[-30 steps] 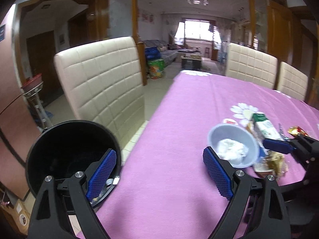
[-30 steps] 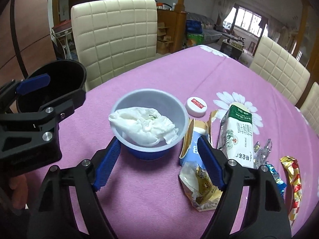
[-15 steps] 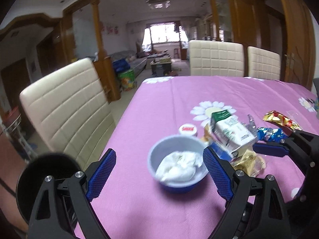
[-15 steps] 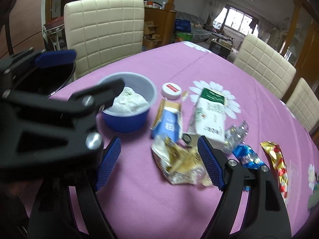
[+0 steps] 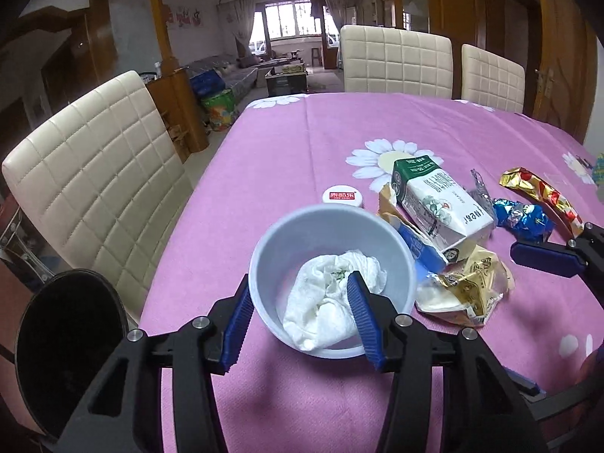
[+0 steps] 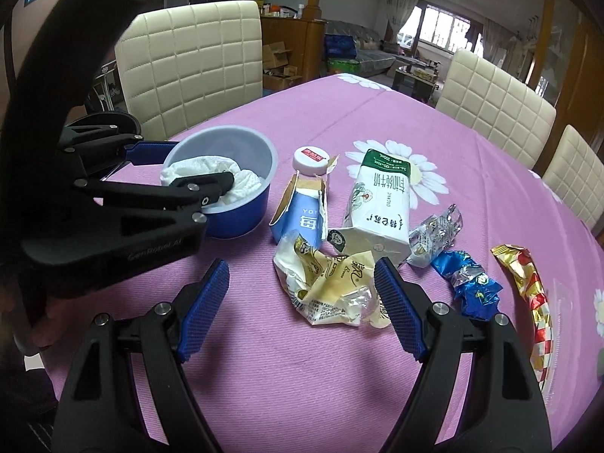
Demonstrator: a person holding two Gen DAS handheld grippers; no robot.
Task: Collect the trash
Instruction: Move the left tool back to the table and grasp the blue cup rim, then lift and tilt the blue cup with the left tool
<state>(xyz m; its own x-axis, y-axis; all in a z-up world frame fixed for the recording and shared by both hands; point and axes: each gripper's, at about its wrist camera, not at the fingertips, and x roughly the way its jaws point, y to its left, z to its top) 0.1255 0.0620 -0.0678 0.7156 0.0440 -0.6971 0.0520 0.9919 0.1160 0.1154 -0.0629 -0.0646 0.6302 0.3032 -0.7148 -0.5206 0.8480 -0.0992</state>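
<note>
A blue bowl point(image 5: 332, 249) point(image 6: 241, 173) holds a crumpled white tissue point(image 5: 332, 298) point(image 6: 211, 173). My left gripper point(image 5: 298, 313) point(image 6: 177, 166) straddles the bowl's near rim, one finger outside the wall and one inside on the tissue, jaws partly closed. My right gripper point(image 6: 302, 309) is open and empty, just above a crumpled yellow wrapper point(image 6: 332, 287) point(image 5: 464, 283). A green-and-white milk carton point(image 6: 377, 207) point(image 5: 438, 200), a torn blue carton point(image 6: 302, 211) and a white cap point(image 6: 310, 157) point(image 5: 342, 197) lie beside the bowl.
A black trash bin point(image 5: 68, 343) stands off the table's left edge beside a cream chair point(image 5: 94, 173). Silver point(image 6: 434, 238), blue point(image 6: 468, 283) and gold-red point(image 6: 528, 294) wrappers lie to the right on the pink tablecloth point(image 5: 287, 143). More chairs point(image 5: 396, 64) stand at the far side.
My left gripper swung from the bin to the bowl and narrowed over its near rim and the tissue. My right gripper moved right, from the bowl to the yellow wrapper.
</note>
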